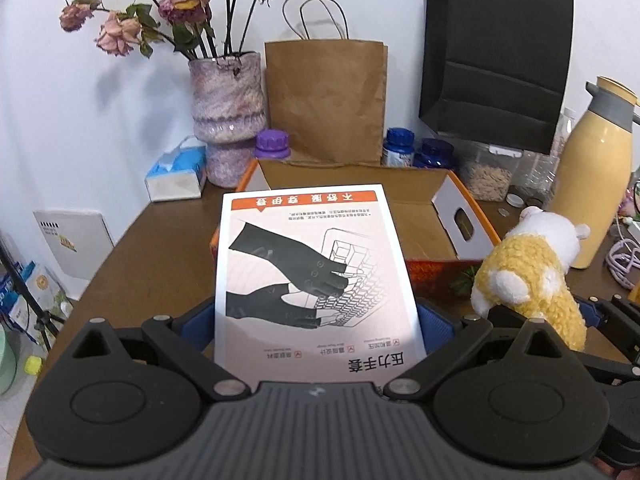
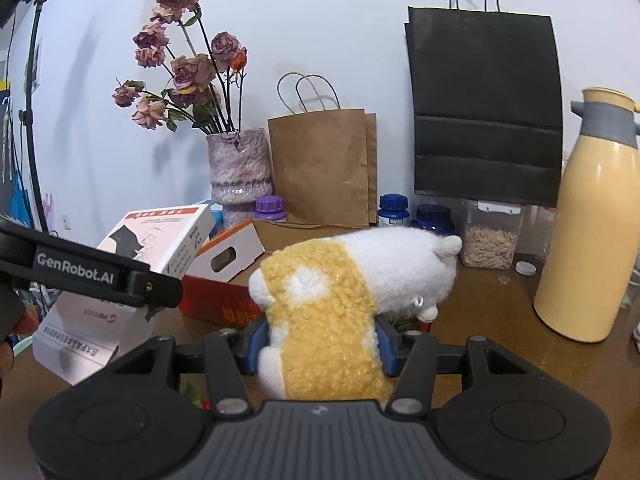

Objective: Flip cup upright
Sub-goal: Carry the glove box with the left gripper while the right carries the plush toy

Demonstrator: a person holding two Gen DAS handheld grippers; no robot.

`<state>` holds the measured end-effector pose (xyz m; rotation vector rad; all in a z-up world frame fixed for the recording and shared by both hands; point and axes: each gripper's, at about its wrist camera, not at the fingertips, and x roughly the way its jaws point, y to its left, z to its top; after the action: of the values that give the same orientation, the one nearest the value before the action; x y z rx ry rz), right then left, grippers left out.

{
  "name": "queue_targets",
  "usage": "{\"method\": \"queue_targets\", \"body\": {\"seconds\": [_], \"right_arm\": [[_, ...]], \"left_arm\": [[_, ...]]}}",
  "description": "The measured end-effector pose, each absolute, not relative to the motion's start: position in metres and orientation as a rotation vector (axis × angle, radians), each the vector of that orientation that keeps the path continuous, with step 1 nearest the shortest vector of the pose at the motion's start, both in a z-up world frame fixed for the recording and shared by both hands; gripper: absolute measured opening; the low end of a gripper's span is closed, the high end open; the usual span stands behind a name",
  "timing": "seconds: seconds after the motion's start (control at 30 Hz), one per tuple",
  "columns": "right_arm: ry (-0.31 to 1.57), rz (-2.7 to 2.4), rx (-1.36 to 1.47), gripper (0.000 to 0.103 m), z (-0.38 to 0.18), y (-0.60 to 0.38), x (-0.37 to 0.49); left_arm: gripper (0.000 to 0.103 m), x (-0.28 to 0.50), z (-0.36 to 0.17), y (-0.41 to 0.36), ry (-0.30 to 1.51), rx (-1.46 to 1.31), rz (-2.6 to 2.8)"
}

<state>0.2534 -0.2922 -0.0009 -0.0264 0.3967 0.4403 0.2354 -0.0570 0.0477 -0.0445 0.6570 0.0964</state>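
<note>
Left gripper (image 1: 316, 320) pinched a white glove box (image 1: 316, 276); right gripper (image 2: 320, 340) squeezed a plush toy (image 2: 344, 300) above the open carton (image 1: 420, 208). No cup was visible; apparently both jaws needed emptying before any flip.

A white box (image 1: 316, 280) with a picture of gloves and a yellow-white plush toy (image 2: 340, 304) are above a brown table (image 1: 160, 248). Behind stand an open carton (image 1: 420, 208), a vase (image 1: 228, 116), paper bags (image 1: 326, 100) and a yellow jug (image 2: 592, 240).
</note>
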Motion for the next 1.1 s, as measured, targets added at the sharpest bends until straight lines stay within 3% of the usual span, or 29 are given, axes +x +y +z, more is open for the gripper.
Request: {"method": "queue_targets", "body": {"seconds": [1.1], "right_arm": [[0.528, 0.416, -0.147, 0.052, 0.021, -0.213, 0.402]], "left_arm": [[0.1, 0.386, 0.049, -0.031, 0.63, 0.043, 0.222]]}}
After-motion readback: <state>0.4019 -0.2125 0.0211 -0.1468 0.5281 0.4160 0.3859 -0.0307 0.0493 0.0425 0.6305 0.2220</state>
